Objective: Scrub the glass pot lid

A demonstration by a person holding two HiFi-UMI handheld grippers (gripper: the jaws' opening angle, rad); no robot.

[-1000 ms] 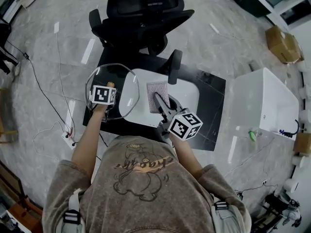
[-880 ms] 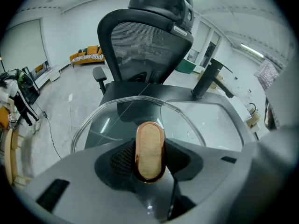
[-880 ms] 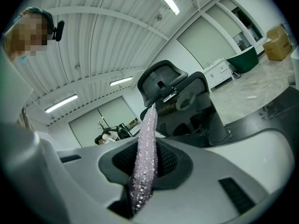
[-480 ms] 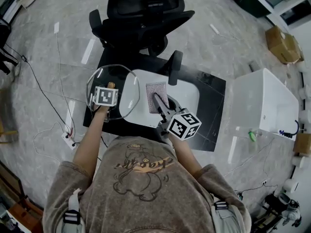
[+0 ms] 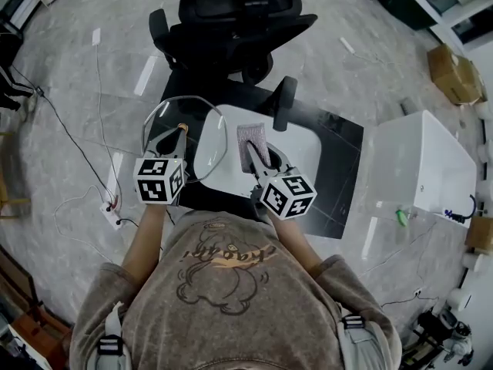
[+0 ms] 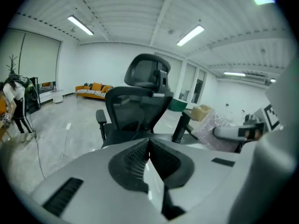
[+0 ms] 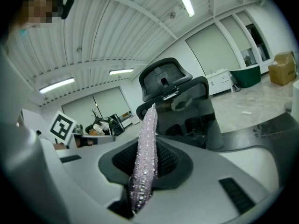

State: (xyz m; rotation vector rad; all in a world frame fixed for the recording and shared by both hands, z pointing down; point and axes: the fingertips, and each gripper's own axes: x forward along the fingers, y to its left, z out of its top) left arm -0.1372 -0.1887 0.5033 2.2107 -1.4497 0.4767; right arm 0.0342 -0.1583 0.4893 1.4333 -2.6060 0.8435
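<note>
Glass pot lid [image 5: 204, 149] judged unsecured; risks set down first.

- Left gripper [image 6: 149, 143]: jaws have just been closed. Pads are met tip to tip and nothing is seen gripped between them. If it were lowered like this, the knob [image 5: 182, 128] would be struck rather than taken, and the lid could be shoved sideways.
- Right gripper [image 7: 150, 148]: jaws are clamped on a lilac scouring pad [image 5: 252, 135], held edge-up. If the pad were pressed on the lid while it is unheld, the smooth glass would likely skate.
- Lid is seen lapped over the left rim of a white tray [image 5: 296, 149]. Its own left rim is apparently past the left edge of the dark tabletop [image 5: 339, 141]. A slide that way could end on the floor, with breakage to be expected.

Position:
- Lid is placed beyond and below the left jaws, with the knob just ahead of the tips. They are judged apart, though contact cannot be ruled out.
- From the right jaws the lid is found near, to the left, and is not touched by the pad.
- Office chair [image 5: 235, 14] noted beyond the tabletop.
</note>
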